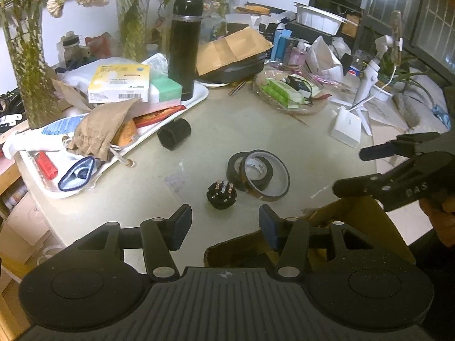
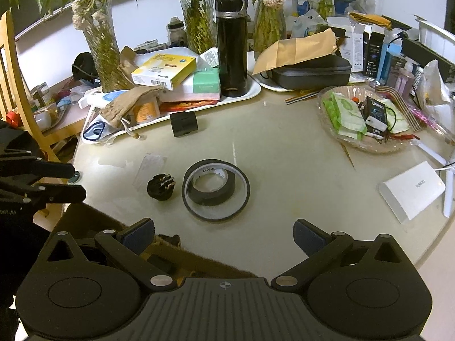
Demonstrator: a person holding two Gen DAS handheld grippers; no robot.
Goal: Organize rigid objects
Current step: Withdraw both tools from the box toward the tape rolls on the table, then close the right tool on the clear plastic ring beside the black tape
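The open brown cardboard box [image 1: 355,227] sits at the table's near edge, at six o'clock below both grippers, apparently the place for the loose parts. At table centre, the wide amber-rimmed tape ring [image 2: 217,196] lies flat with the smaller black tape roll [image 2: 213,183] inside it. Just beside them at nine o'clock stands the small black round connector with copper pins [image 2: 161,187]. The right gripper [image 2: 224,237] hangs wide open and empty; the left gripper [image 1: 224,224] likewise. I would straddle the connector's body squarely, pads low, closing gently to avoid tipping it.
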